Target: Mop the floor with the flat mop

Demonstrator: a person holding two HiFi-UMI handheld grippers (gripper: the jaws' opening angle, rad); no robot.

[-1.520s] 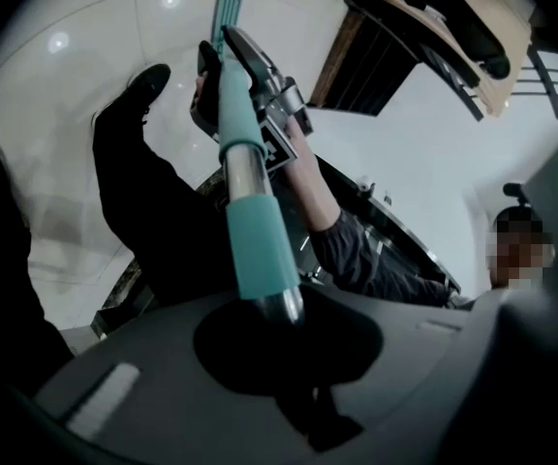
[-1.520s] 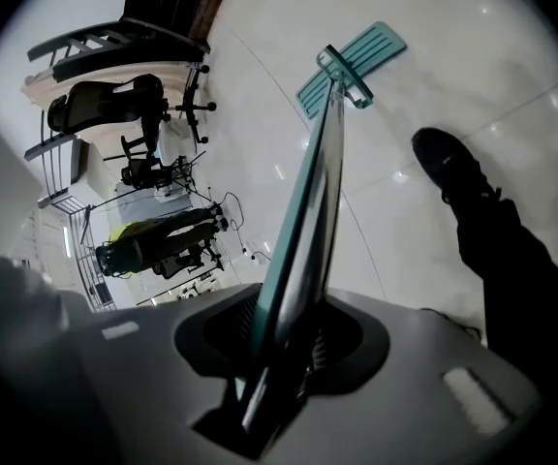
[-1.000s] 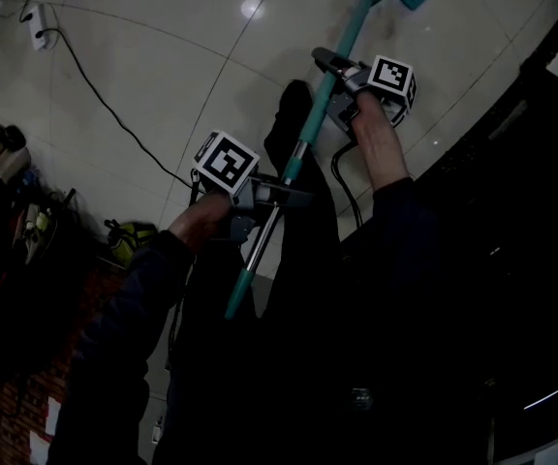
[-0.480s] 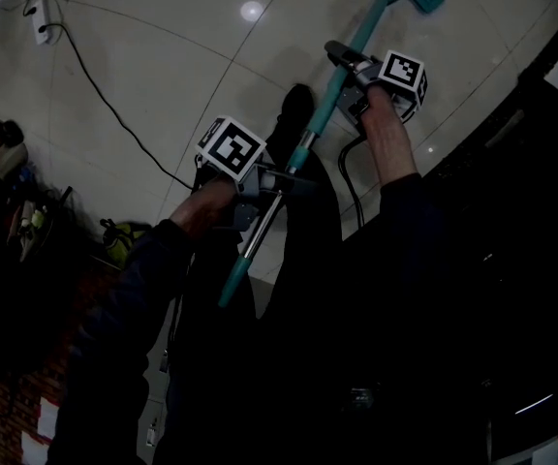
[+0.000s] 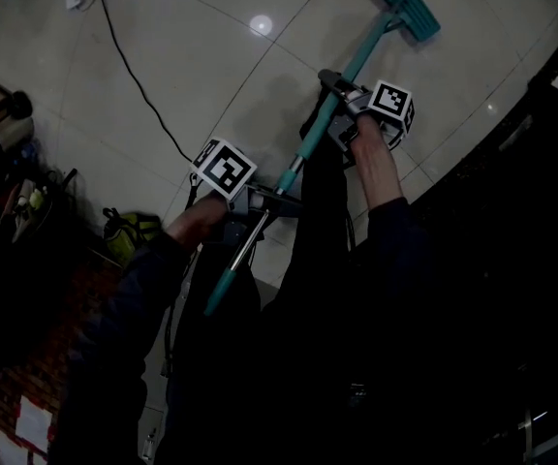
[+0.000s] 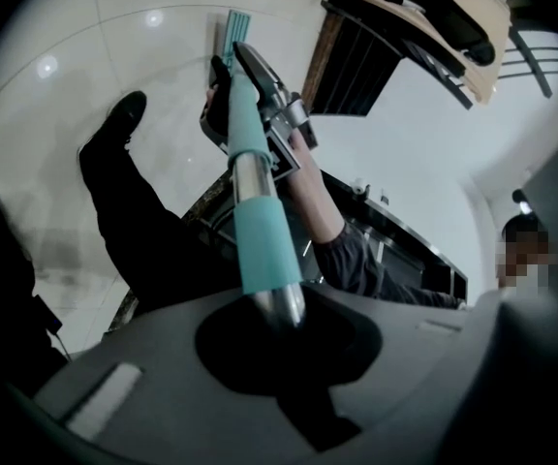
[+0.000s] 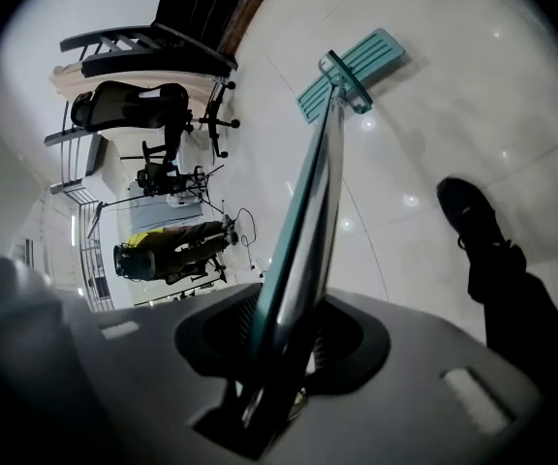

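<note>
Nearest the body, low by the left hip, sits the teal end grip of the flat mop's pole (image 5: 306,143). Just above that grip the left hand-held gripper (image 5: 263,201) is clamped on the pole's bare metal stretch; the left gripper view shows the tube seated between its jaws. Farther along, the right hand-held gripper (image 5: 335,83) is clenched on the teal section, with the pole running straight out from its jaws. Beyond both, the mop head (image 5: 401,3) lies flat on the tiled floor (image 5: 163,76), ahead and to the right. The long axis runs near-left to far-right. The right hand-held gripper is nearer the head, so it likely steers a stroke while the left drives.
</note>
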